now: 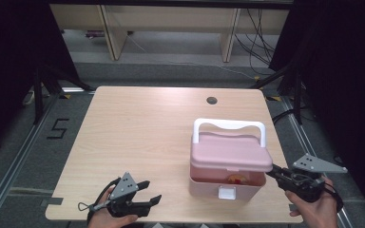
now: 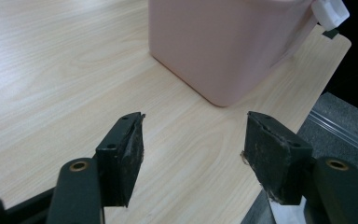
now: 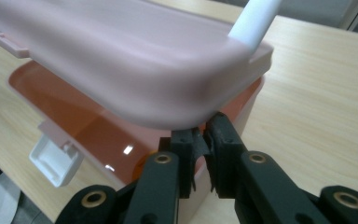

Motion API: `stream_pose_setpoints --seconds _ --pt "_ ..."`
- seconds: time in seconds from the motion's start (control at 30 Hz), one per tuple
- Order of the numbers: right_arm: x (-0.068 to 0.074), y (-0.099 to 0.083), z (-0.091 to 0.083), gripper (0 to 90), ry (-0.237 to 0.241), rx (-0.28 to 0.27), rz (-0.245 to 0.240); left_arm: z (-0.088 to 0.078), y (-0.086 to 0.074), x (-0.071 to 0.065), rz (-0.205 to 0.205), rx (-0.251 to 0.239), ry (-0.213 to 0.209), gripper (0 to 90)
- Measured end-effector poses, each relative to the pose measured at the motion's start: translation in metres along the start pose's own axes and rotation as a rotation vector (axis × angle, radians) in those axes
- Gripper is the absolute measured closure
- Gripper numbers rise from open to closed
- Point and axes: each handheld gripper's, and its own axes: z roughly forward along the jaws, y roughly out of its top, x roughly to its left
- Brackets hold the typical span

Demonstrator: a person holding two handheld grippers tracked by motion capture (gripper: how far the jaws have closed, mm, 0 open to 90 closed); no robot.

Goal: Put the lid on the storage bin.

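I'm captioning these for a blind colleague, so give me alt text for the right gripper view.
The right tongs, nearly shut, sit at the corner of a pink box's raised lid, just under its edge. Below the lid is the open box with its white latch, resting on a light wooden table.

A light wooden table with rounded corners (image 1: 138,137) carries the scene; a small dark round grommet hole (image 1: 212,100) sits in its top near the far edge, at about one o'clock from the centre. A pink plastic box with a white handle and white front latch (image 1: 228,164) stands directly on the tabletop at about four o'clock, near the right edge.
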Motion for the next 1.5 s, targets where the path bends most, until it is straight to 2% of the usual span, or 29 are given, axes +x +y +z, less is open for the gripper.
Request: stream_pose_setpoints --seconds 0.03,0.1,0.13,0.17,0.23,0.33,0.37,0.47,0.5,0.57,0.6,0.7,0.77,0.8,0.87,0.97,1.0,1.03,1.07,1.1,1.13,1.23,1.3,1.33,1.37,1.4,1.43,1.47,1.5 --pt "0.003 -0.001 0.000 82.1 0.004 0.016 0.031 0.000 -0.001 0.000 -0.004 0.000 0.001 37.1" --pt "0.000 -0.004 0.003 81.9 0.002 0.006 0.000 -0.001 -0.003 0.000 -0.004 0.008 0.006 37.1" --pt "0.000 -0.006 0.003 81.7 0.021 0.014 0.018 -0.001 -0.003 0.000 -0.008 0.007 0.007 37.1" --pt "0.000 -0.007 0.003 81.3 0.008 0.019 0.014 -0.002 -0.004 0.001 -0.006 0.007 0.008 37.1" --pt "0.001 -0.009 0.003 79.7 0.021 0.037 0.032 -0.003 -0.005 0.001 0.001 0.015 0.009 37.1" --pt "-0.003 -0.012 0.002 78.4 0.015 0.046 0.004 -0.002 -0.006 0.000 -0.003 0.009 0.011 37.1" --pt "-0.001 -0.014 0.001 78.0 0.020 0.056 0.034 -0.002 -0.006 0.000 -0.003 0.009 0.011 37.1" --pt "-0.004 -0.018 0.000 76.6 0.017 0.062 0.024 -0.003 -0.007 0.000 0.001 0.022 0.008 37.1" --pt "-0.003 -0.020 0.000 75.9 0.033 0.069 0.057 -0.003 -0.007 0.000 -0.001 0.022 0.009 37.1" --pt "-0.005 -0.022 -0.002 74.1 0.021 0.076 0.050 -0.002 -0.008 0.000 -0.013 0.006 0.005 37.1" --pt "-0.007 -0.027 -0.003 73.4 0.017 0.096 0.069 -0.003 -0.008 0.001 -0.004 0.023 0.008 37.1" --pt "-0.010 -0.032 -0.002 73.1 0.014 0.086 0.059 -0.003 -0.009 0.001 -0.007 0.026 0.013 37.1" --pt "-0.011 -0.039 -0.003 72.5 0.029 0.084 0.089 -0.002 -0.010 0.002 -0.012 0.019 0.010 37.1" --pt "-0.013 -0.040 -0.003 72.4 0.022 0.081 0.077 -0.002 -0.011 0.002 -0.009 0.026 0.013 37.1" --pt "-0.012 -0.043 -0.004 72.1 0.029 0.078 0.100 -0.002 -0.012 0.003 -0.012 0.030 0.021 37.1" --pt "-0.015 -0.045 -0.004 71.0 0.019 0.070 0.077 -0.002 -0.013 0.004 -0.016 0.016 0.012 37.1" --pt "-0.013 -0.049 -0.004 69.8 0.020 0.063 0.111 -0.002 -0.014 0.004 -0.018 0.005 0.015 37.0" --pt "-0.013 -0.049 -0.004 69.8 0.020 0.063 0.111 -0.002 -0.014 0.004 -0.018 0.005 0.015 36.8" --pt "-0.013 -0.051 -0.005 67.0 0.017 0.069 0.117 -0.003 -0.014 0.004 -0.006 -0.004 0.031 36.4" --pt "-0.015 -0.052 -0.004 65.3 0.009 0.058 0.094 -0.004 -0.014 0.004 0.003 -0.010 0.028 35.8" --pt "-0.014 -0.054 -0.003 63.1 0.012 0.060 0.110 -0.004 -0.015 0.004 0.008 -0.020 0.029 34.9" --pt "-0.013 -0.058 -0.002 55.9 0.005 0.054 0.099 -0.006 -0.017 0.004 0.014 -0.033 0.029 32.1" --pt "-0.012 -0.060 -0.001 53.2 0.008 0.056 0.116 -0.006 -0.017 0.005 0.024 -0.033 0.032 30.8" --pt "-0.014 -0.065 0.001 51.0 -0.005 0.053 0.087 -0.007 -0.019 0.004 0.023 -0.038 0.039 30.4" --pt "-0.012 -0.068 0.002 48.9 0.001 0.064 0.108 -0.007 -0.019 0.004 0.023 -0.038 0.039 29.5" --pt "-0.013 -0.071 0.003 46.4 -0.004 0.061 0.093 -0.009 -0.021 0.006 0.050 -0.029 0.052 28.6" --pt "-0.013 -0.071 0.003 46.4 -0.004 0.061 0.093 -0.009 -0.021 0.006 0.050 -0.029 0.052 28.1" --pt "-0.011 -0.074 0.005 43.5 0.006 0.061 0.131 -0.008 -0.022 0.005 0.037 -0.046 0.042 28.1" --pt "-0.011 -0.077 0.006 41.4 0.000 0.078 0.131 -0.009 -0.022 0.005 0.041 -0.044 0.042 27.6"
